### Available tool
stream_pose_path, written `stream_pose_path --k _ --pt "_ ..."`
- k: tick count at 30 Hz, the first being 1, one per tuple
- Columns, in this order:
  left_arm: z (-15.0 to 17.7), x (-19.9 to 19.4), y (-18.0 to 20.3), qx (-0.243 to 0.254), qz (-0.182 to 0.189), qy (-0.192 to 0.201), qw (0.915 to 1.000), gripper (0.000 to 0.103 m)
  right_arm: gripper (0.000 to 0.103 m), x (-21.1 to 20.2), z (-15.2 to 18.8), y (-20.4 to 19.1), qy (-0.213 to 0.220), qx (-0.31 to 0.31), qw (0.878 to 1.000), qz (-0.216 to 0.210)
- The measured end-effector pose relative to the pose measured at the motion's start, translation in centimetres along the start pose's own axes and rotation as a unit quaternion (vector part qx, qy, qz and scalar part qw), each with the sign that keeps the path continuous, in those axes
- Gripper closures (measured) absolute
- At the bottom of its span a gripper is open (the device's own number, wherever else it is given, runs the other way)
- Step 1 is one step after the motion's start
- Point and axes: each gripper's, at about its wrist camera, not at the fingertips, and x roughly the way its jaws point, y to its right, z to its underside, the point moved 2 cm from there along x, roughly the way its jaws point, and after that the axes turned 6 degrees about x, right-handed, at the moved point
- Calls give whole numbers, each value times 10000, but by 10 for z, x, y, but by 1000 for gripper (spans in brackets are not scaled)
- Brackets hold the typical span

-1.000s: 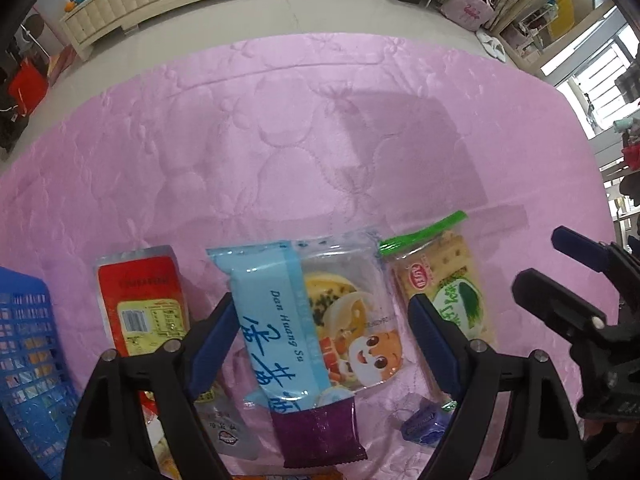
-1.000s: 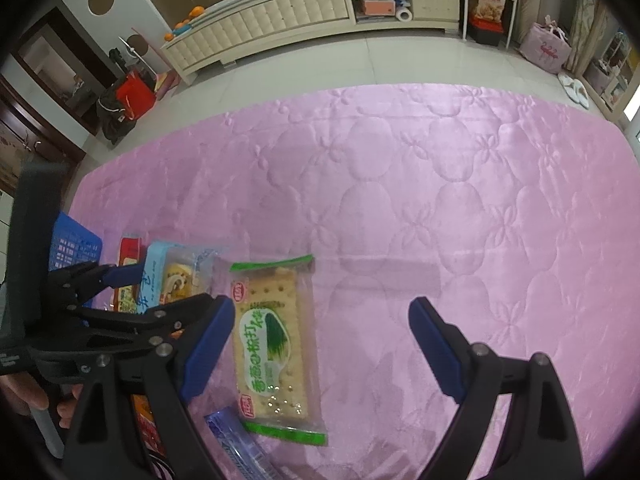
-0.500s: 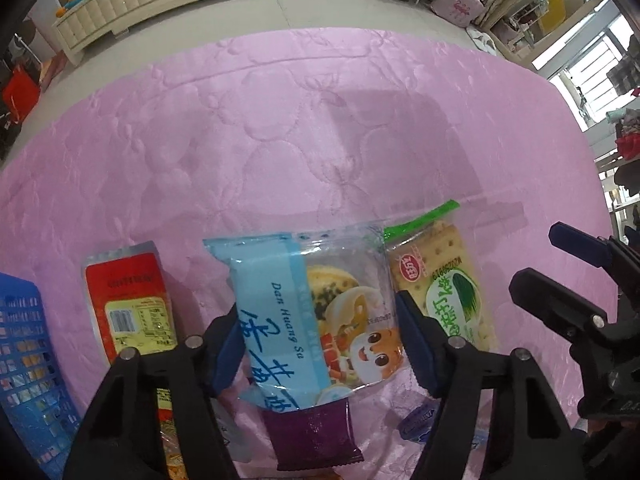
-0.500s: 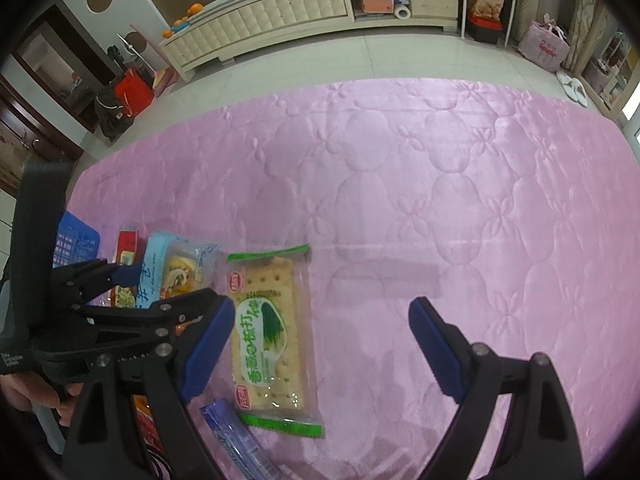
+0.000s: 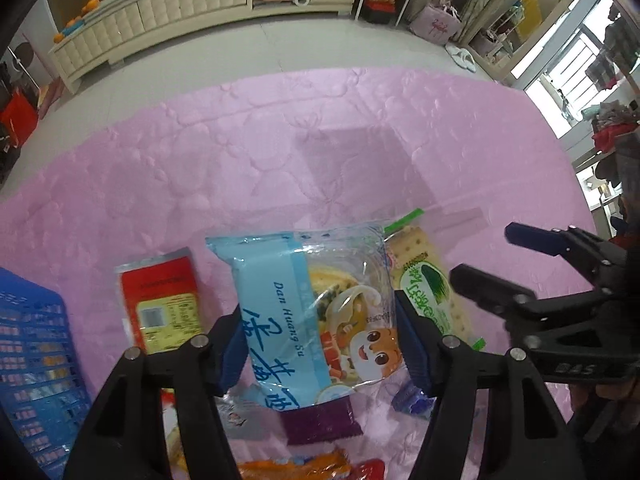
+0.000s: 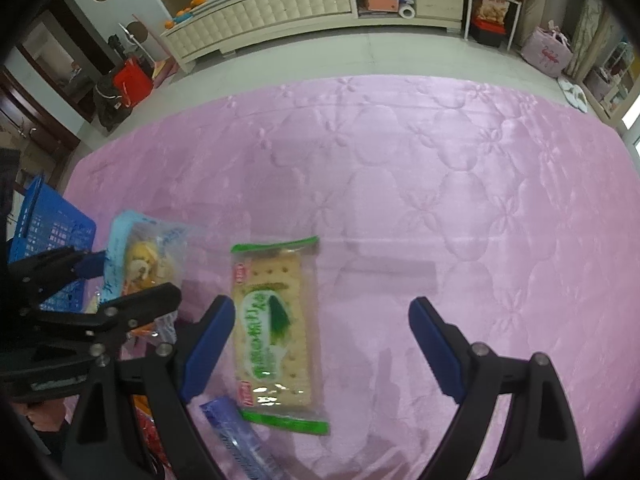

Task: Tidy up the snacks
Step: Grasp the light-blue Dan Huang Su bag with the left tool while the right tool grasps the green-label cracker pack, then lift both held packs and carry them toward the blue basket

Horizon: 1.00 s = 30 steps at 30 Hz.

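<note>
In the left wrist view, the left gripper (image 5: pixel 320 344) has just been closing its jaws and now clamps the pale blue pastry packet (image 5: pixel 308 312) by its two long edges, the blue pads pressing the crinkled film. To do the lift well, I judge it best to keep the squeeze steady, raise the packet clear of the purple sachet (image 5: pixel 320 420) under its lower end, and carry it level toward the blue basket (image 5: pixel 32 360) at the left, over the red packet (image 5: pixel 160 300). The packet is half blue print, half clear window showing a round pastry and a cartoon face. In the right wrist view, the right gripper (image 6: pixel 320 344) hangs spread wide and grasps nothing, above the green cracker packet (image 6: pixel 276 332) lying flat on the pink quilt (image 6: pixel 440 200); the pastry packet appears at the left, tilted in the other gripper.
</note>
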Motion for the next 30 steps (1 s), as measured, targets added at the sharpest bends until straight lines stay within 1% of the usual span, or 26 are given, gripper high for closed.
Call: stream_pose_path --k 4,6,10,14,18,20,21,22,24,28,30 --pt "9 -12 -9 -22 -91 91 9999 40 12 4 2 -8 -73 -87 9999 6" --pt "15 -14 -15 -79 -116 66 9999 40 12 7 3 -12 -100 -154 9998 108" --pt "26 -11 -25 -156 -172 -32 9997 40 12 17 5 -18 -170 -245 9992 278" --pt "37 -6 -31 -186 -206 -81 9996 40 12 30 7 -26 -338 -408 9983 226" --pt "43 -4 -34 -190 -234 -90 9995 40 12 44 11 -29 -434 -509 9970 382" --pt "46 -4 -36 -175 -238 -70 9995 40 16 45 14 -34 -311 -714 9954 556" --pt "46 -6 -36 -150 -232 -41 9996 40 21 46 16 -37 -262 -845 9938 667" --pt "48 -7 -35 -132 -232 -15 9996 40 28 46 18 -40 -202 -934 9925 763" --pt "53 -10 -34 -107 -260 12 9996 40 45 41 20 -42 -45 -974 9927 710" --pt "52 -17 -27 -121 -253 79 9996 40 45 30 17 -37 34 -852 9948 564" --pt "56 -31 -28 -96 -262 176 9995 40 45 15 17 -35 152 -819 9952 506"
